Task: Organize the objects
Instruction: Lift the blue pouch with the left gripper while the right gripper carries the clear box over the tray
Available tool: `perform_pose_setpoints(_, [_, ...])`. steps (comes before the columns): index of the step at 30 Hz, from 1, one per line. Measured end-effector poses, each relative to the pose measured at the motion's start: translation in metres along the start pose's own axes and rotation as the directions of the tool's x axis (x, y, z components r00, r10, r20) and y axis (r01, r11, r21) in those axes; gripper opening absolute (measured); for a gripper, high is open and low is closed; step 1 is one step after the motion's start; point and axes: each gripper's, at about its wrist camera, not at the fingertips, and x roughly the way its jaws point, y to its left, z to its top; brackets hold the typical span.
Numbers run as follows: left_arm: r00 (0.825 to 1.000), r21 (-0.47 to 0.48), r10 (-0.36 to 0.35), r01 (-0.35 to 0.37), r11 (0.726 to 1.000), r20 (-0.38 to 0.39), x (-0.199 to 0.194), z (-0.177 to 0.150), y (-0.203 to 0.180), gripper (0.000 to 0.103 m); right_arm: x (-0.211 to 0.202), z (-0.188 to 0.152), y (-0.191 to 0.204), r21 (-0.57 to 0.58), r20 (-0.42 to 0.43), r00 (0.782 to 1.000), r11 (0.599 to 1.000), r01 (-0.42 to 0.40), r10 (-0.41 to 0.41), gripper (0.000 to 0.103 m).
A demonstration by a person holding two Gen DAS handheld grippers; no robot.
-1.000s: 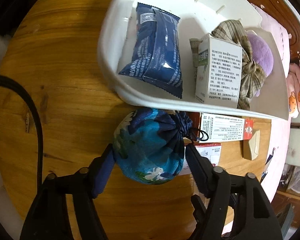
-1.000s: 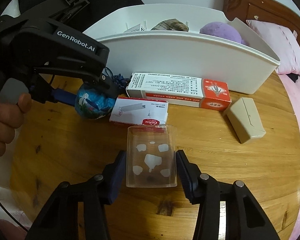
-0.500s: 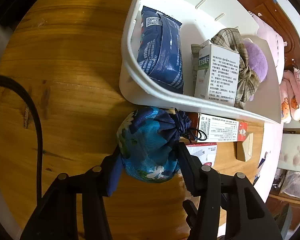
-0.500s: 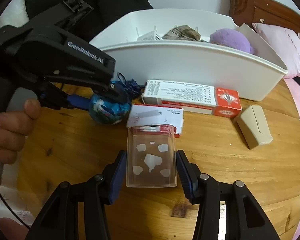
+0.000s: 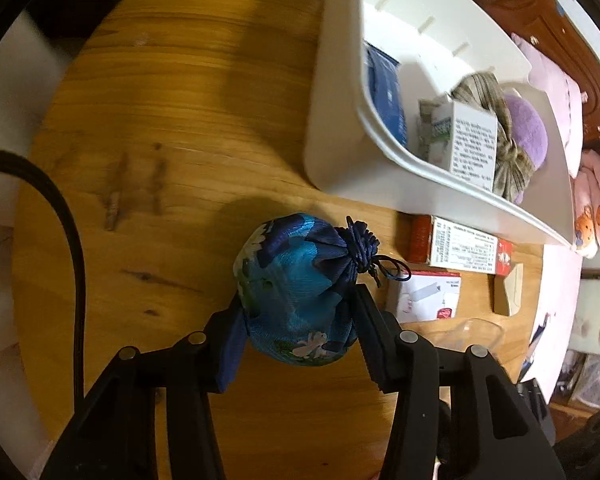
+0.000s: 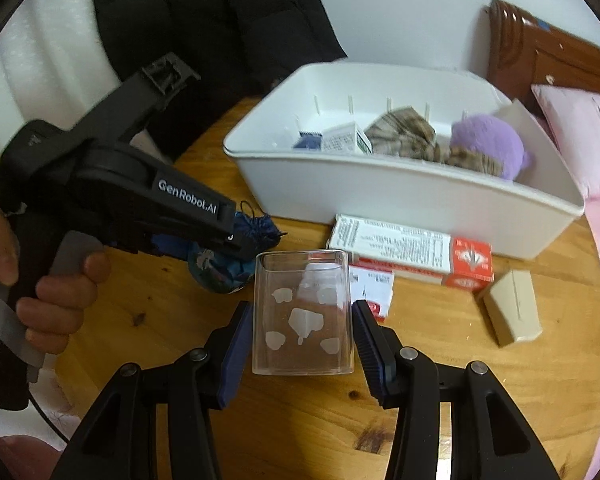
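My left gripper point(image 5: 296, 320) is shut on a blue floral drawstring pouch point(image 5: 296, 280) and holds it above the wooden table, short of the white bin point(image 5: 340, 128). The pouch also shows in the right wrist view point(image 6: 220, 272) under the left gripper's body. My right gripper point(image 6: 302, 334) is shut on a clear square plastic cup point(image 6: 302, 312), lifted over the table in front of the white bin point(image 6: 380, 196). The bin holds a blue packet point(image 5: 384, 96), a white carton point(image 5: 468, 140), a plaid cloth point(image 5: 504, 152) and a purple plush point(image 5: 528, 136).
On the round wooden table point(image 6: 460, 380), in front of the bin, lie a long red-and-white box point(image 6: 412, 252), a smaller white box point(image 6: 372, 288) and a beige box point(image 6: 514, 312). A black cable point(image 5: 60, 220) crosses the table's left side. A pink bed is at right.
Both grippers have risen. The left one pulled back from the bin's rim with the pouch. The right one lifted the cup, so the bin's inside now shows.
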Motion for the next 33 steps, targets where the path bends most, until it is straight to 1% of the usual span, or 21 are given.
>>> perform_pose_setpoints(4, [0.999,-0.038,-0.001,0.003,0.999,0.044,-0.013,-0.008,0.011,0.053,-0.012,0.012,-0.001,-0.039,0.028,0.999,0.999,-0.024,0.025,0.050])
perform_pose_setpoints(8, [0.995,-0.029,0.011,-0.008,1.000,0.099,-0.029,-0.017,0.015,0.053,-0.026,0.020,-0.004,-0.076,0.070,0.997,0.997,-0.031,0.036,0.050])
perform_pose_setpoints(10, [0.992,-0.033,-0.004,0.008,0.999,0.127,-0.038,-0.022,0.015,0.053,-0.032,0.025,-0.007,-0.088,0.091,0.995,0.995,-0.037,0.045,0.050])
perform_pose_setpoints(12, [0.987,-0.037,-0.022,0.028,0.999,0.160,-0.048,-0.027,0.015,0.053,-0.040,0.029,-0.009,-0.097,0.110,0.992,0.994,-0.045,0.056,0.050])
perform_pose_setpoints(14, [0.978,-0.028,-0.035,0.042,0.999,0.204,-0.060,-0.032,0.012,0.053,-0.043,0.036,-0.014,-0.109,0.131,0.989,0.993,-0.048,0.062,0.050])
perform_pose_setpoints(16, [0.973,-0.015,-0.021,0.025,1.000,0.230,-0.068,-0.031,0.000,0.053,-0.048,0.042,-0.017,-0.123,0.153,0.986,0.991,-0.047,0.066,0.050])
perform_pose_setpoints(17, [0.971,-0.009,-0.019,0.022,1.000,0.240,-0.070,-0.033,0.008,0.053,-0.050,0.044,-0.019,-0.127,0.161,0.985,0.991,-0.048,0.068,0.050])
perform_pose_setpoints(18, [0.967,-0.006,-0.021,0.023,1.000,0.253,-0.059,-0.030,0.002,0.046,-0.052,0.048,-0.021,-0.130,0.171,0.983,0.990,-0.050,0.072,0.050])
perform_pose_setpoints(19, [0.964,-0.006,-0.024,0.026,1.000,0.263,-0.064,-0.008,-0.005,0.043,-0.056,0.049,-0.022,-0.131,0.178,0.981,0.990,-0.051,0.074,0.050])
perform_pose_setpoints(20, [0.964,-0.010,-0.030,0.033,0.999,0.264,-0.068,0.002,-0.003,0.043,-0.057,0.051,-0.024,-0.132,0.186,0.980,0.990,-0.052,0.076,0.050])
perform_pose_setpoints(21, [0.963,-0.011,-0.034,0.038,0.999,0.269,-0.070,0.009,-0.009,0.040,-0.058,0.054,-0.027,-0.132,0.196,0.977,0.990,-0.052,0.078,0.050])
perform_pose_setpoints(22, [0.958,-0.009,-0.038,0.042,0.999,0.284,-0.073,0.009,-0.009,0.037,-0.060,0.056,-0.028,-0.133,0.205,0.975,0.990,-0.054,0.081,0.050])
perform_pose_setpoints(23, [0.955,-0.008,-0.036,0.041,0.999,0.294,-0.070,0.014,-0.020,0.035,-0.060,0.057,-0.030,-0.136,0.207,0.975,0.989,-0.056,0.083,0.050])
perform_pose_setpoints(24, [0.954,-0.007,-0.036,0.040,0.999,0.299,-0.079,0.015,-0.028,0.030,-0.059,0.058,-0.032,-0.139,0.208,0.975,0.989,-0.053,0.082,0.050])
perform_pose_setpoints(25, [0.953,-0.008,-0.037,0.041,0.999,0.301,-0.080,0.016,-0.029,0.029,-0.058,0.060,-0.035,-0.140,0.210,0.975,0.989,-0.048,0.077,0.050])
perform_pose_setpoints(28, [0.955,-0.017,-0.043,0.050,0.999,0.295,-0.069,0.018,-0.042,0.027,-0.058,0.062,-0.042,-0.137,0.211,0.975,0.990,-0.041,0.069,0.050])
perform_pose_setpoints(32, [0.976,-0.039,-0.021,0.031,0.999,0.218,-0.055,0.013,-0.039,0.027,-0.061,0.065,-0.053,-0.118,0.216,0.974,0.992,-0.038,0.063,0.050])
perform_pose_setpoints(33, [0.978,-0.046,-0.013,0.023,0.999,0.208,-0.052,0.012,-0.038,0.028,-0.061,0.066,-0.055,-0.117,0.219,0.974,0.992,-0.035,0.060,0.050])
